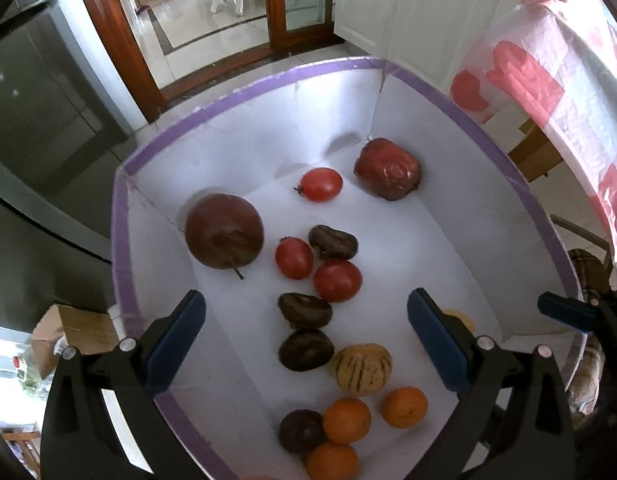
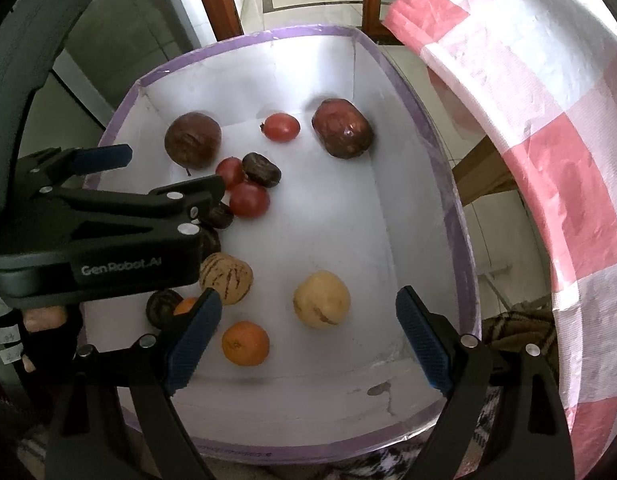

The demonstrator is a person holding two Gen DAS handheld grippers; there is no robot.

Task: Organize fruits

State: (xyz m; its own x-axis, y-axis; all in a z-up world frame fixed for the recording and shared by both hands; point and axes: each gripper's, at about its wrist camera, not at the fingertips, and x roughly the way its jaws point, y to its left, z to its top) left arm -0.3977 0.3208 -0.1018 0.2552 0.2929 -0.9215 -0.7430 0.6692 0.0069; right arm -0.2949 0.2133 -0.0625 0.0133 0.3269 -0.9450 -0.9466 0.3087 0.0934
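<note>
A white box with a purple rim (image 1: 244, 92) (image 2: 460, 240) holds the fruit. Inside are two large dark red apples (image 1: 224, 230) (image 1: 388, 168), three red tomatoes (image 1: 321, 184), several dark brown fruits (image 1: 304, 310), a striped yellow melon (image 1: 362, 368) and three oranges (image 1: 346, 420). My left gripper (image 1: 306, 340) is open and empty above the brown fruits. My right gripper (image 2: 308, 332) is open and empty above a pale yellow fruit (image 2: 321, 299) and an orange (image 2: 245, 343). The left gripper (image 2: 140, 176) shows at the left of the right wrist view.
A red and white checked cloth (image 2: 548, 160) hangs over a table at the right of the box. A grey cabinet (image 1: 36, 100) stands at the left. A cardboard box (image 1: 68, 332) lies on the floor. A wooden door frame (image 1: 120, 32) is beyond.
</note>
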